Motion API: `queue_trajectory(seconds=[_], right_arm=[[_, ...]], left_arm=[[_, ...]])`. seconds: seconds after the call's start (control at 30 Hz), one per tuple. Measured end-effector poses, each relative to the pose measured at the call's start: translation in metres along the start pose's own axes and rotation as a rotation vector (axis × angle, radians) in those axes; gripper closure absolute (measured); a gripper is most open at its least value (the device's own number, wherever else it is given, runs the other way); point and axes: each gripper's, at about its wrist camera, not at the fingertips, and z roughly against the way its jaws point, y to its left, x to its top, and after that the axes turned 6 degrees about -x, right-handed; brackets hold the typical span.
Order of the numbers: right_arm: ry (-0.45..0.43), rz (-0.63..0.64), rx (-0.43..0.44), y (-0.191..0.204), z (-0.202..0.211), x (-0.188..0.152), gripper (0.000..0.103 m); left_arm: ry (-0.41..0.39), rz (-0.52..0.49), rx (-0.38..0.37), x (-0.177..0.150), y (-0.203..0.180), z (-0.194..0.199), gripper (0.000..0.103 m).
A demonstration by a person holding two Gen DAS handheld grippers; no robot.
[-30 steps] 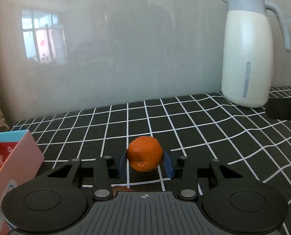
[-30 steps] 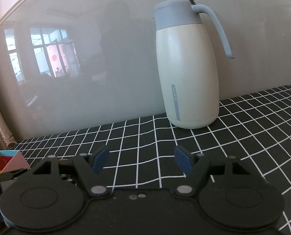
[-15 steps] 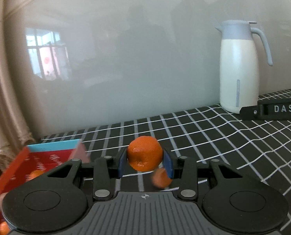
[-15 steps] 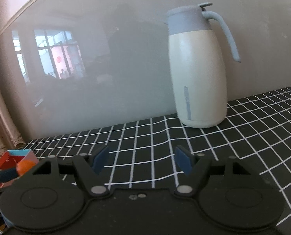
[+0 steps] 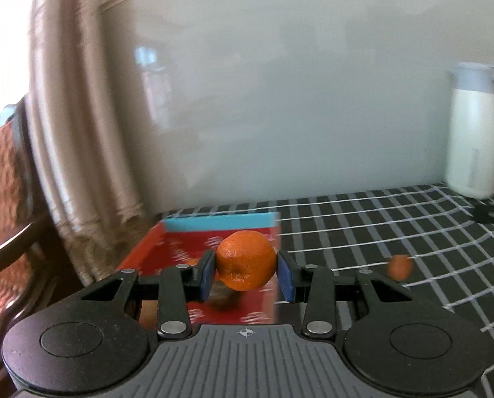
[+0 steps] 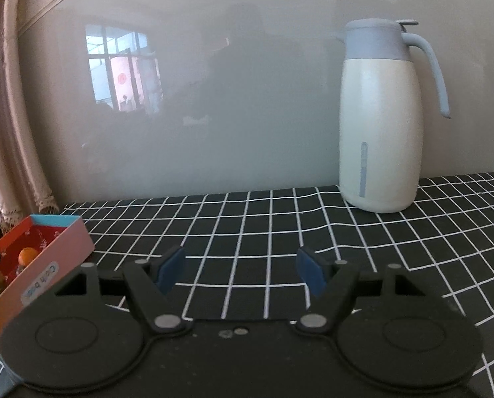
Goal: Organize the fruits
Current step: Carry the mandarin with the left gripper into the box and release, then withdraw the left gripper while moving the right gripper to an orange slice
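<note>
Left gripper [image 5: 246, 273] clamped on mandarin [image 5: 246, 260], held above red box [image 5: 177, 248] at cloth's left edge. Second small mandarin [image 5: 400, 267] on checked tablecloth [image 5: 379, 232], right of box. Right gripper [image 6: 241, 270] spread wide, nothing between pads. Thermos jug [image 6: 379, 126] by wall, well apart. Fruits inside box [image 6: 28, 254].

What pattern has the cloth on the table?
Black tablecloth with a white grid; clearest in the right wrist view.

Orange fruit [image 5: 246, 265] between blue pads [image 5: 207, 275]. Red box [image 6: 34, 258] with pink side, light blue end. Black worktop [image 6: 280, 229] with white grid lines. Cream jug [image 6: 379, 152] with grey-blue top.
</note>
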Motion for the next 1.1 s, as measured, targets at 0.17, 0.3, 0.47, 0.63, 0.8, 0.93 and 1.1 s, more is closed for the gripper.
queue_trajectory(seconds=[0.17,0.3,0.47,0.63,0.8,0.93,1.1], right_arm=[[-0.011,0.034,0.011,0.018,0.007,0.003,0.029],[-0.024,0.064,0.018,0.029,0.017,0.006,0.029],[-0.032,0.084,0.016,0.036,0.025,0.008,0.024],[-0.046,0.097,0.023,0.040,0.034,0.011,0.023],[-0.066,0.104,0.020,0.039,0.045,0.014,0.018],[-0.083,0.099,0.029,0.030,0.055,0.016,0.014],[-0.098,0.123,0.086,0.022,0.060,0.014,0.009]], left_arm=[[0.031,0.083,0.060,-0.006,0.038,-0.014,0.063],[0.062,0.105,0.078,-0.012,0.047,-0.028,0.063],[0.050,0.084,0.092,-0.013,0.044,-0.023,0.063],[-0.018,0.063,0.132,-0.010,0.040,-0.003,0.018],[-0.044,0.039,0.138,-0.008,0.034,0.010,0.007],[-0.073,0.031,0.139,-0.009,0.027,0.022,0.000],[-0.081,0.030,0.138,-0.012,0.018,0.033,0.000]])
